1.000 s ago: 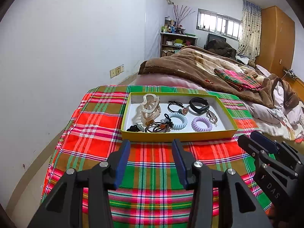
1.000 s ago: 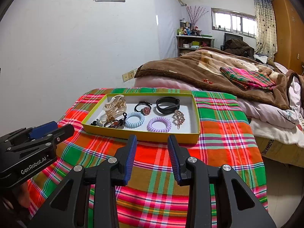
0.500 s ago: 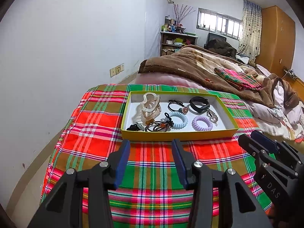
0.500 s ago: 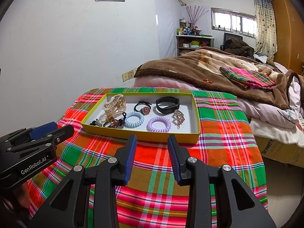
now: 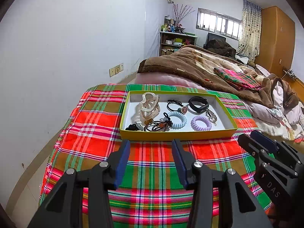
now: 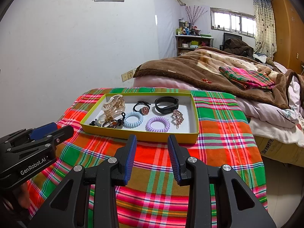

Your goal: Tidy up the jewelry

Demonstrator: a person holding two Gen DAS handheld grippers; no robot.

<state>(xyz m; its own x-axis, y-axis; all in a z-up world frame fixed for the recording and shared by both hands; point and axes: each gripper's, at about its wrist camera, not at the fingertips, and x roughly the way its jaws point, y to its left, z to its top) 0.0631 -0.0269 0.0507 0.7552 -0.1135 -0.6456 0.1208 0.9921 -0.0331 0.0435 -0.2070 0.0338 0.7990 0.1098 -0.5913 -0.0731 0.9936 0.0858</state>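
Note:
A yellow tray (image 5: 176,135) (image 6: 140,134) lies on the plaid cloth and holds several pieces: a clear claw clip (image 5: 149,106), a black hair tie with a round charm (image 5: 175,106), a black wristband (image 5: 198,104), a blue spiral tie (image 5: 176,119), a purple spiral tie (image 5: 201,123), a beaded bracelet (image 5: 156,126) and a metal hair clip (image 6: 177,118). My left gripper (image 5: 151,148) is open and empty, just in front of the tray's near wall. My right gripper (image 6: 152,142) is open and empty, also just in front of it.
The plaid cloth (image 5: 152,171) covers a small table against a white wall. A bed with a brown blanket (image 5: 199,64) lies behind and to the right. A folded plaid cloth (image 6: 247,77) rests on the blanket.

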